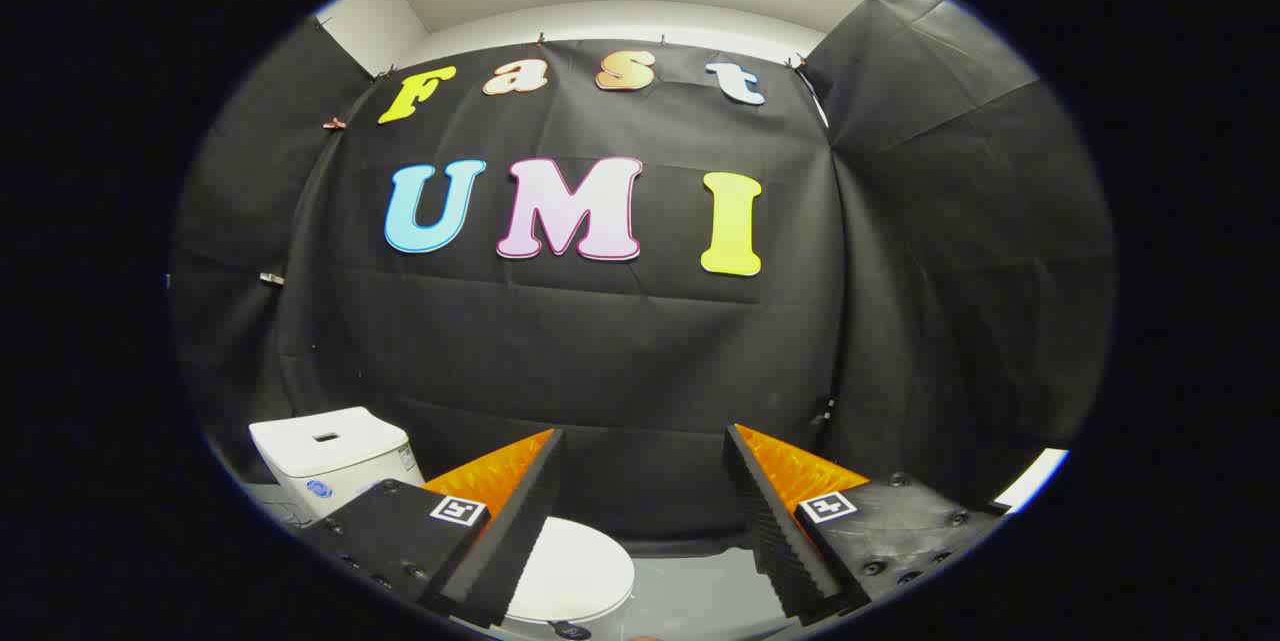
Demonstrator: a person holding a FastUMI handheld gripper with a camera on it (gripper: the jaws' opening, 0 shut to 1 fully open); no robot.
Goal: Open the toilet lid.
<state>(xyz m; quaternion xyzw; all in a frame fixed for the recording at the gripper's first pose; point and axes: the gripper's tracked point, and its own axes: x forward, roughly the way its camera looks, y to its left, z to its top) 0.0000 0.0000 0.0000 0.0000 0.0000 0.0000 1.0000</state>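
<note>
The tongs (645, 511) are spread wide, gripping nothing and touching nothing. Below and beyond them stands the toilet; its lid (572, 573) lies flat and closed, partly behind the left finger (505, 536), with the white tank (330, 456) further left.

My two-finger handheld gripper (640, 511) shows a pair of wedge-shaped fingers (510, 531) with ridged inner faces. Each sits on a flat dark mounting plate dotted with round screw heads and bearing a small square black-and-white marker.
</note>
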